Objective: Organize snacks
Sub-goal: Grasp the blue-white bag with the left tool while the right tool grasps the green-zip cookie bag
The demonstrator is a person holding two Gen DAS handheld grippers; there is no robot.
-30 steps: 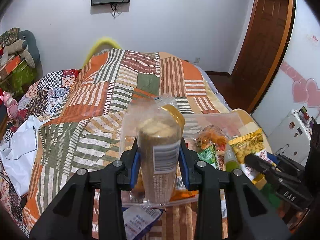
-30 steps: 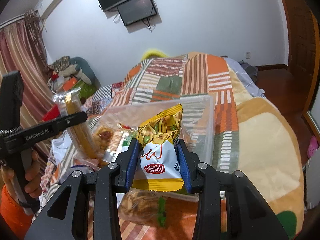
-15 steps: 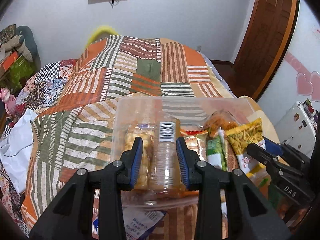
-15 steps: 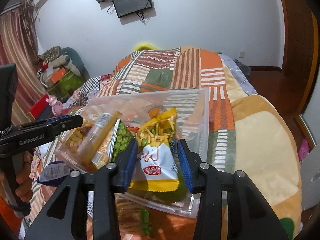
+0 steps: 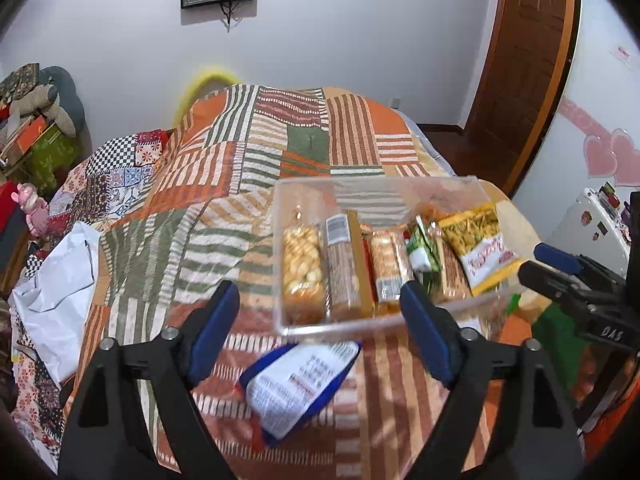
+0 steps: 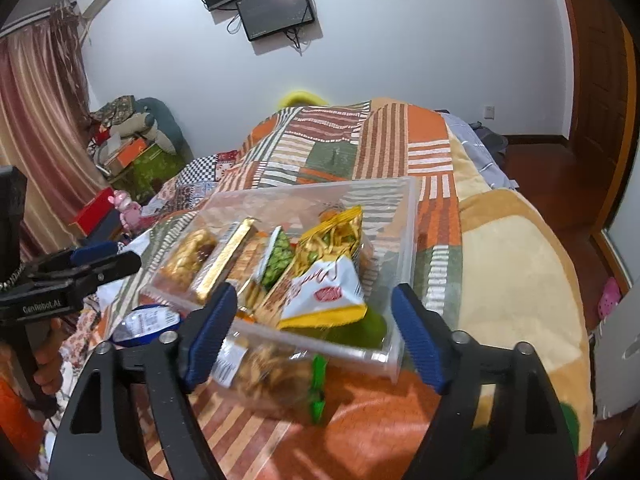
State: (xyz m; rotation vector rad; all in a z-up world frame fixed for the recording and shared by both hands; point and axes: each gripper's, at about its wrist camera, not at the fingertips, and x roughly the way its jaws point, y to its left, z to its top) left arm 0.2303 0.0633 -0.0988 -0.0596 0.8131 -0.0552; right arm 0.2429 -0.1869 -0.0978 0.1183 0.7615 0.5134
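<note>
A clear plastic bin (image 5: 304, 188) sits on the patchwork bed, packed with snacks. Among them lie a tube of round biscuits (image 5: 340, 268) and a yellow-and-white snack bag (image 5: 480, 244). My left gripper (image 5: 316, 296) hangs just in front of the bin, jaws opening wide, with nothing pressed between the pads. A blue-and-white packet (image 5: 296, 384) lies on the bedcover below it. My right gripper (image 6: 314, 294) is also opening, and the yellow bag (image 6: 328, 280) rests free in the bin (image 6: 412, 232). A clear packet with a green seal (image 6: 272, 376) lies before the bin.
A white plastic bag (image 5: 56, 280) lies on the bed's left side. Boxes and soft toys (image 6: 132, 140) pile up by the far left wall. A wooden door (image 5: 520, 60) and a small white fridge (image 5: 588, 224) stand to the right. A hand (image 6: 48, 368) holds the left gripper's handle.
The left gripper laid the biscuit tube in the bin, the right laid the yellow bag there. Both let go, opened wide and drew back a little.
</note>
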